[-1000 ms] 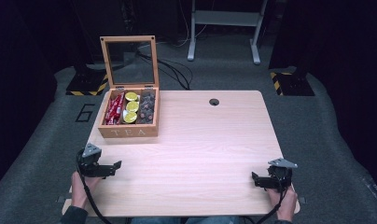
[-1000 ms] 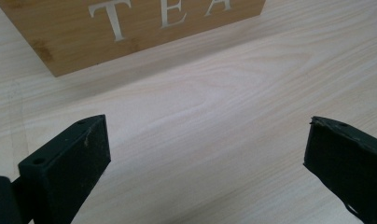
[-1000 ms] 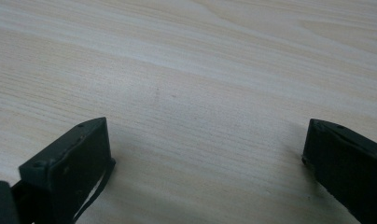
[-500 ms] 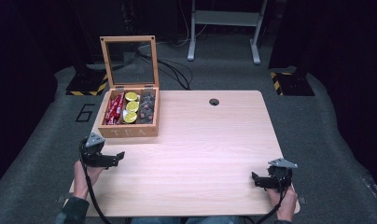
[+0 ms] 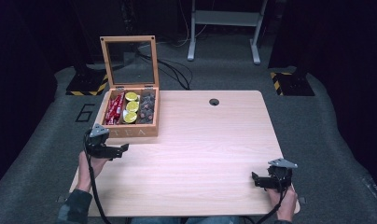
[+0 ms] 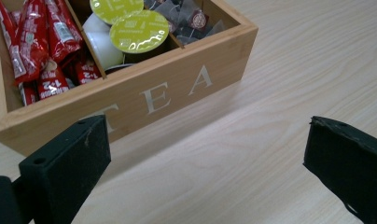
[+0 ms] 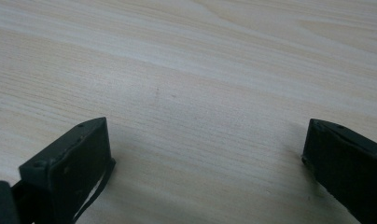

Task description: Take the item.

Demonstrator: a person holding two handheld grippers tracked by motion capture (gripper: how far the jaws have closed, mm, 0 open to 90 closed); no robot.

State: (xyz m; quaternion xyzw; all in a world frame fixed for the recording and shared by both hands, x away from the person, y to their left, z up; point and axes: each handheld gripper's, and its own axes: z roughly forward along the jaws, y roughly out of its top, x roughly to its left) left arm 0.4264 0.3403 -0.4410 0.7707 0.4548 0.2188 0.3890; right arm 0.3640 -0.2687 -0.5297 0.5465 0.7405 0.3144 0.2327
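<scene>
Wooden table (image 5: pixel 200 140): left gripper (image 6: pixel 205 154) gapes wide near tea box (image 6: pixel 144 93), apparently touching nothing; right gripper (image 7: pixel 203 154) likewise.

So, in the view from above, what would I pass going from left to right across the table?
Left black two-jaw gripper → open wooden box marked TEA → small round hole in the light wood table → right black two-jaw gripper.

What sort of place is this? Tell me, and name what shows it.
Probably a lab or studio recording station: a bare wooden table on grey carpet, dark surroundings, a metal stand and loose cables behind.
</scene>
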